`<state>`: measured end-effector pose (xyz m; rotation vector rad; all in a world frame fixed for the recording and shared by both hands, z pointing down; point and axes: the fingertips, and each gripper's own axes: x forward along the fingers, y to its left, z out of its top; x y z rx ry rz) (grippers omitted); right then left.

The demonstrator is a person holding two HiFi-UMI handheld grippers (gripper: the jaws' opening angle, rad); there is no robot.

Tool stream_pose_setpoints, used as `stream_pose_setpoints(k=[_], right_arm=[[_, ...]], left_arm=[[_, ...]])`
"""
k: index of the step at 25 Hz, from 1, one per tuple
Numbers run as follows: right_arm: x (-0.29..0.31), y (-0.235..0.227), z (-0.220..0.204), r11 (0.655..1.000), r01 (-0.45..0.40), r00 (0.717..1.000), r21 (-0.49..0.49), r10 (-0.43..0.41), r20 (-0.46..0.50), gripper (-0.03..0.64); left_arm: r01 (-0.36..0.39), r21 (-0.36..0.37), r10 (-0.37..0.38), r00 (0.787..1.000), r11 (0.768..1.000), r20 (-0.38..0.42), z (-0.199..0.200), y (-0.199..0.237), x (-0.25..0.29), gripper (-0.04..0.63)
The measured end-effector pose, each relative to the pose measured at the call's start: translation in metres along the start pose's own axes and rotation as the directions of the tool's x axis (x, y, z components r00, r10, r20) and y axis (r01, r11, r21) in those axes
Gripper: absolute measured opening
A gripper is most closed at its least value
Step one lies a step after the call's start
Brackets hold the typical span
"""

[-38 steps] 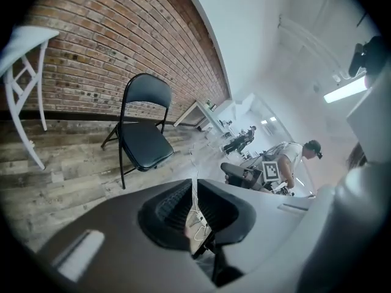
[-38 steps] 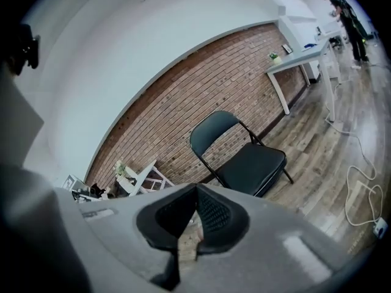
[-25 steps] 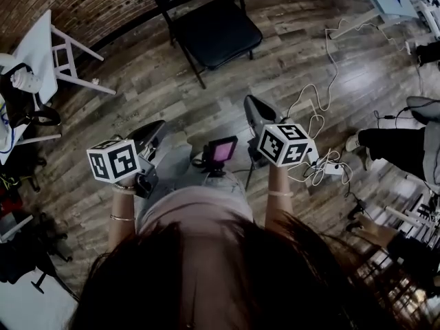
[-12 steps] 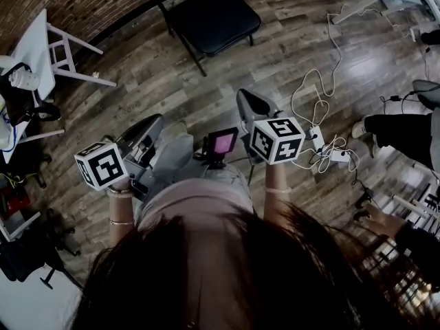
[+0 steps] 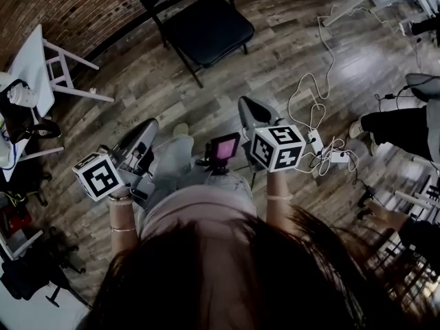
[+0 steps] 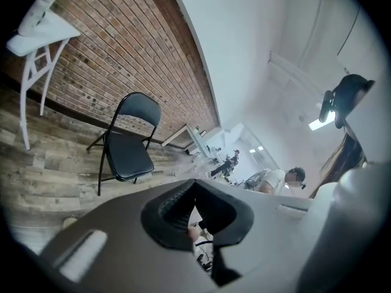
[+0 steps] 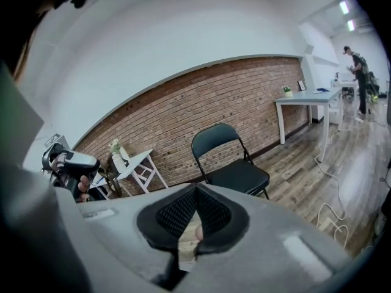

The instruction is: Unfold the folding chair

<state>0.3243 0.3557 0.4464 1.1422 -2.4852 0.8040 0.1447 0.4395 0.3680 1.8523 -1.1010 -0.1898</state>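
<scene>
Evidently the black metal folding chair [image 5: 206, 26] already stands open on the grey-brown plank floor [image 5: 275, 67]. Its padded seat is down and level, its back is upright, and its legs are spread, with the back turned toward the red brick wall [image 5: 82, 5]. Judged from that, the unfolding looks done, or never needed doing.

That would explain how the tools are carried. The left gripper [image 6: 194, 185] has its jaws pressed together with nothing between the black ribbed pads, and the right gripper [image 7: 196, 191] is closed and empty in the same way. Both are held close in front of the person's body, well apart from the chair and angled a little downward toward it. This reads as a resting or waiting carry, not a reach.

Open floor lies between the person and the chair's front edge, so a straight approach is free. The margins are tighter:
- At the left, a small white slatted counter [image 5: 38, 57] stands near the wall, beside the chair but not touching it.
- At the right, loose white cables [image 5: 313, 119] trail across the planks toward a power strip and could catch a foot.
- Farther right, another person's dark-trousered legs [image 5: 392, 126] reach into the walking space.

The chair's frame sits near the wall, leaving little room behind it.
</scene>
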Motion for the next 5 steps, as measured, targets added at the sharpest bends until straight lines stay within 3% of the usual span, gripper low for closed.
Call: stream_pose_setpoints(k=[5], right_arm=[[0.007,0.023,0.014,0.997,0.068,0.998,-0.027,-0.068,0.016,-0.006]], left_arm=[[0.026,0.06,-0.024,0.999,0.998,-0.036,0.023,0.011,-0.005,-0.003]])
